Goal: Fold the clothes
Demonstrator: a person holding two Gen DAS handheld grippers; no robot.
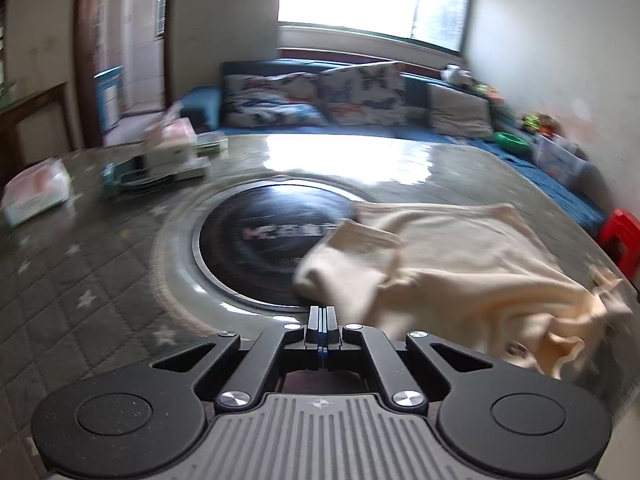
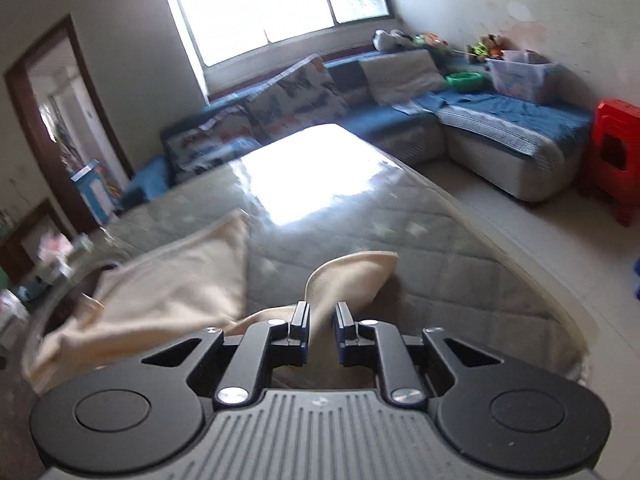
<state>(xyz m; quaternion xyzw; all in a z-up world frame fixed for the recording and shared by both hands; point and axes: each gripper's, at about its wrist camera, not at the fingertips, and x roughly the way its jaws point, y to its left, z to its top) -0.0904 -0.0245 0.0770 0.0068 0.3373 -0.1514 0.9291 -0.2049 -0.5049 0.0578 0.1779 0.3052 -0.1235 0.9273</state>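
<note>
A cream garment (image 1: 460, 264) lies crumpled on the quilted grey table (image 1: 80, 280), partly over a black round hotplate (image 1: 272, 240). One sleeve (image 1: 348, 256) points toward my left gripper (image 1: 322, 312), which is shut just at the sleeve's near edge; no fabric shows between its fingers. In the right wrist view the same garment (image 2: 168, 280) spreads to the left, and another sleeve (image 2: 352, 276) runs up from between the fingers. My right gripper (image 2: 322, 316) is open, with that sleeve lying in the gap between the pads.
Tissue packs (image 1: 36, 192) and boxes (image 1: 172, 148) sit at the table's far left. A blue sofa (image 2: 500, 120) with cushions stands behind the table, with a red stool (image 2: 616, 160) at the right. The table's right edge (image 2: 520, 256) drops to the floor.
</note>
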